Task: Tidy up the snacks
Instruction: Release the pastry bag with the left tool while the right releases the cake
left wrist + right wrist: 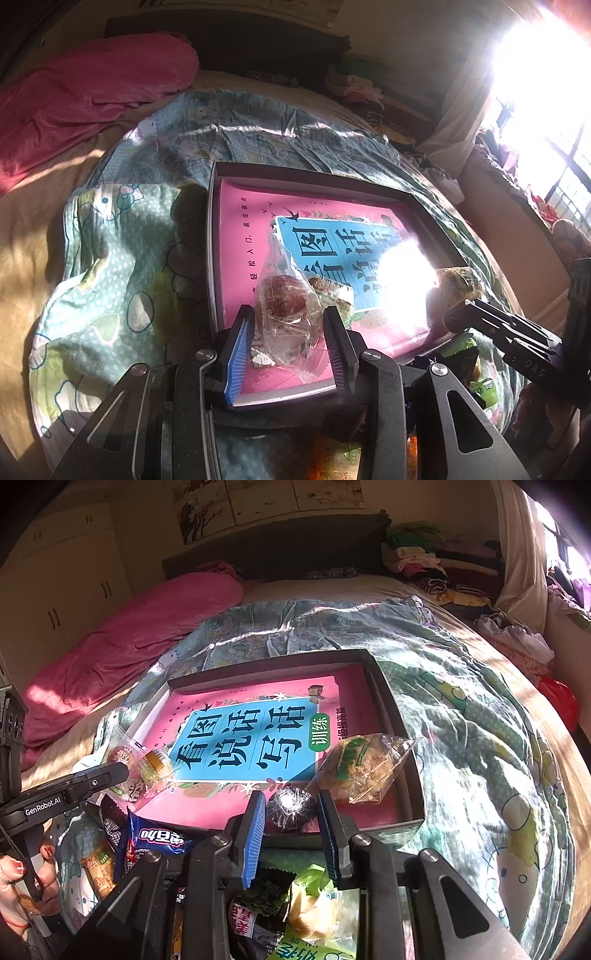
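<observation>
"GenRobot.AI" on left hand-held gripper [110,775], pink book [258,746] "看图说话写话"

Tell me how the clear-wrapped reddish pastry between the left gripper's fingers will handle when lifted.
The clear-wrapped reddish pastry probably weighs little. Its crinkled, glossy film looks slippery, so it may slide in the left gripper. The loose wrapper tail will likely flop, and a hard squeeze could crush the round cake.

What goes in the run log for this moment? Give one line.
left gripper: around red snack pack | right gripper: around dark cake | both over tray | loose snacks outside
</observation>
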Demonstrator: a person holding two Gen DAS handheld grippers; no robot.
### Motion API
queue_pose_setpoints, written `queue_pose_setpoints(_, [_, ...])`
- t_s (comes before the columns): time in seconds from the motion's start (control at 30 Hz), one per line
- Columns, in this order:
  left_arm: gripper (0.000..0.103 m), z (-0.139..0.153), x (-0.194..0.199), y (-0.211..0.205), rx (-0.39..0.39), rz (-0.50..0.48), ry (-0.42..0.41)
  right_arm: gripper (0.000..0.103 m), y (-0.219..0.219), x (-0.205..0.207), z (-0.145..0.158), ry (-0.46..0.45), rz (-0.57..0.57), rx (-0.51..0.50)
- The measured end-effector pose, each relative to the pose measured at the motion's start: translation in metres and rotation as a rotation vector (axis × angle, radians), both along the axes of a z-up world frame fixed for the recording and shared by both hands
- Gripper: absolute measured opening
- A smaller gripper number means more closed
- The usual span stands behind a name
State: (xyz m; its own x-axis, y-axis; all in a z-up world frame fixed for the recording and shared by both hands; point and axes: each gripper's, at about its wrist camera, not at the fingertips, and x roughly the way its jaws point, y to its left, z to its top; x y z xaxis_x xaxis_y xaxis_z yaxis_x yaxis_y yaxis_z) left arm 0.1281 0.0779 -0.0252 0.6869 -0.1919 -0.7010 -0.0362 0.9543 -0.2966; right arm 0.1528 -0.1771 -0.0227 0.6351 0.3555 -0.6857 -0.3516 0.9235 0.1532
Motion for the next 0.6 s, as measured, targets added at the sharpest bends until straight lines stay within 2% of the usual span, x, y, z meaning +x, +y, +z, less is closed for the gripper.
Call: queue_pose_setpoints(0.6, [0.054,0.0089,-0.0057,0.0058,-0.010,0.009,-0.024,0.030,-0.0090,-0.0069,0.0098,-0.021,-0.017,0.007])
